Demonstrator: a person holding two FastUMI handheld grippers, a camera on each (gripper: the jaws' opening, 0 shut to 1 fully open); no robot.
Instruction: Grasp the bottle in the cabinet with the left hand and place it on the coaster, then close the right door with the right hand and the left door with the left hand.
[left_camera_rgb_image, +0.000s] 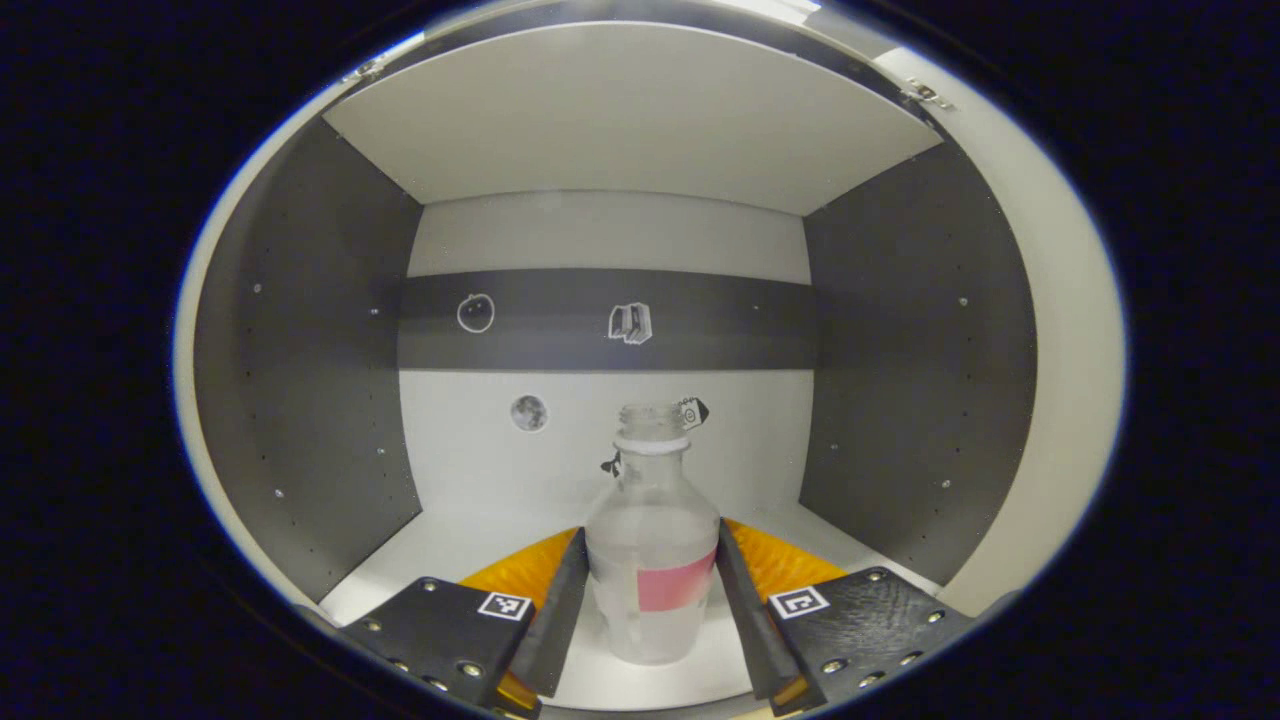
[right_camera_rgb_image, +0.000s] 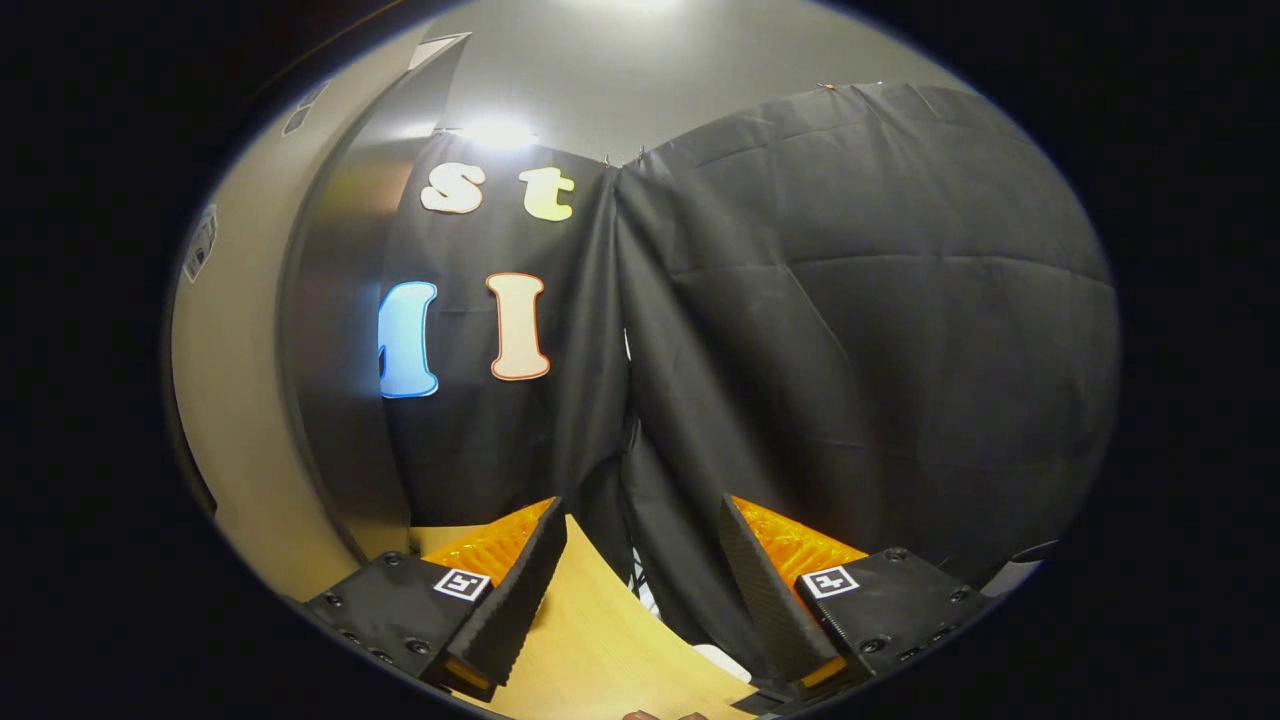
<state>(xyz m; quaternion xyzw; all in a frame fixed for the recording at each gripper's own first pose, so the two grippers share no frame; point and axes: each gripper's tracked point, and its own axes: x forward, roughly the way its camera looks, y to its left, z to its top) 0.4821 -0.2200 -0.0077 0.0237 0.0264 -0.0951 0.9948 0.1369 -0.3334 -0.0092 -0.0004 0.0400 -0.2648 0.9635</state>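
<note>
So the cabinet (left_camera_rgb_image: 620, 110) is wide open and the clear bottle (left_camera_rgb_image: 652, 545) stands upright near the front edge of its floor, about midway between the side walls, no cap on it. The left tool (left_camera_rgb_image: 650, 600) has its fingers on either side of the bottle's lower body around the pink label, looks like they're touching it but I can't tell if it's really clamped yet. The right tool (right_camera_rgb_image: 640, 580) just hangs spread and empty over the table (right_camera_rgb_image: 600, 640) edge. Bottle looks light, smooth, a bit slippery, so I'd squeeze mid-body, keep it upright.
</note>
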